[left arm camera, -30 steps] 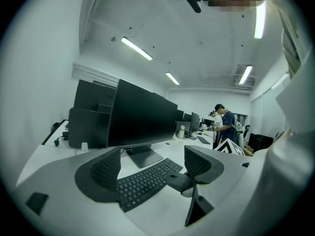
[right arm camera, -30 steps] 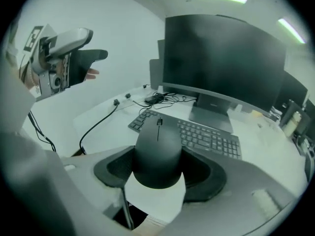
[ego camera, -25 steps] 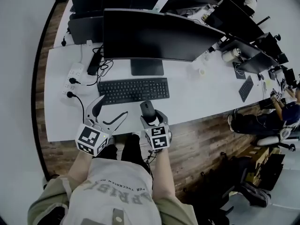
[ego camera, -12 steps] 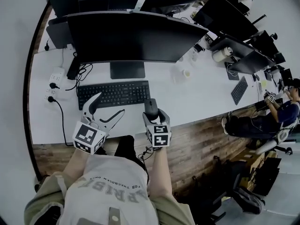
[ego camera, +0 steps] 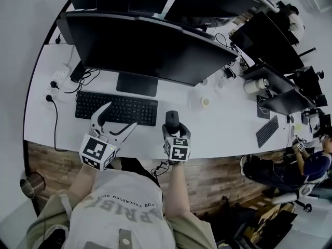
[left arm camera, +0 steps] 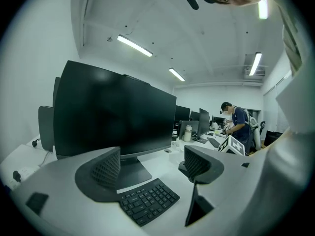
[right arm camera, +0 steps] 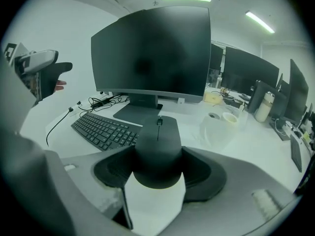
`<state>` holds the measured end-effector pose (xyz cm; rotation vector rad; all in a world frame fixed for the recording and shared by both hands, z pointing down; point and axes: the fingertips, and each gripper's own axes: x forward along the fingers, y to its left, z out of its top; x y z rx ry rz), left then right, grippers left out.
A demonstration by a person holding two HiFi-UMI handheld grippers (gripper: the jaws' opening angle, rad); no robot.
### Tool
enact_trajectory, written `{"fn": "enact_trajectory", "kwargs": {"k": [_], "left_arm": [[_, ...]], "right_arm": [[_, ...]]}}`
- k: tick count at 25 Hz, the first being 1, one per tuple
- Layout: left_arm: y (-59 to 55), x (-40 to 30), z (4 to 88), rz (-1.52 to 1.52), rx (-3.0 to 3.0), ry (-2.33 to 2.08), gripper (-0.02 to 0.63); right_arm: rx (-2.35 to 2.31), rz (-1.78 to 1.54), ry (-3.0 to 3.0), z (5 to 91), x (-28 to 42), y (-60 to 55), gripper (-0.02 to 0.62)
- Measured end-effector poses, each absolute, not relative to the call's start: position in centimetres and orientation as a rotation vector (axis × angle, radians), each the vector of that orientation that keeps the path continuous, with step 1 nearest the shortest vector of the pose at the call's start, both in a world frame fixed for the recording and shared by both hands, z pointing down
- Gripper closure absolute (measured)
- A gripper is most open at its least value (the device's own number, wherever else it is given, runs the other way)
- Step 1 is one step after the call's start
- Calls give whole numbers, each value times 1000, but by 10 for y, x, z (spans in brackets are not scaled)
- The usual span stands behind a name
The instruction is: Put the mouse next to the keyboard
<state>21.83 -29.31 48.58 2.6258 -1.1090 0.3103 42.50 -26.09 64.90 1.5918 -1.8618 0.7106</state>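
Observation:
A black mouse (ego camera: 171,120) sits between the jaws of my right gripper (ego camera: 172,127), which is shut on its sides. It is just right of the black keyboard (ego camera: 116,108) on the white desk (ego camera: 228,131). In the right gripper view the mouse (right arm camera: 158,139) fills the gap in my right gripper (right arm camera: 158,170), with the keyboard (right arm camera: 103,130) to its left. Whether the mouse rests on the desk I cannot tell. My left gripper (ego camera: 123,115) stands open and empty over the keyboard's front edge. In the left gripper view, the keyboard (left arm camera: 147,200) lies below that gripper (left arm camera: 151,167).
A wide dark monitor (ego camera: 150,43) on a flat stand (ego camera: 137,83) rises behind the keyboard. Cables and a power strip (ego camera: 56,79) lie at far left. A small roll (ego camera: 206,101) sits right of the stand. A seated person (ego camera: 311,165) works at the far right.
Both grippers have travelled to the right along the desk. The mouse, carried by the right one, went from in front of the keyboard's right part to just beyond its right end.

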Motion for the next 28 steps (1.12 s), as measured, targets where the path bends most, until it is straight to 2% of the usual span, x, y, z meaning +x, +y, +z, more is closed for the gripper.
{"fn": "enact_trajectory", "kwargs": {"k": [11, 28], "left_arm": [[-313, 261, 494, 322, 2553, -1246, 216], [-325, 275, 505, 365, 2485, -1326, 216]], "right_arm": [[1471, 788, -1809, 701, 463, -291, 302], [1421, 945, -1698, 750, 464, -302, 301]]}}
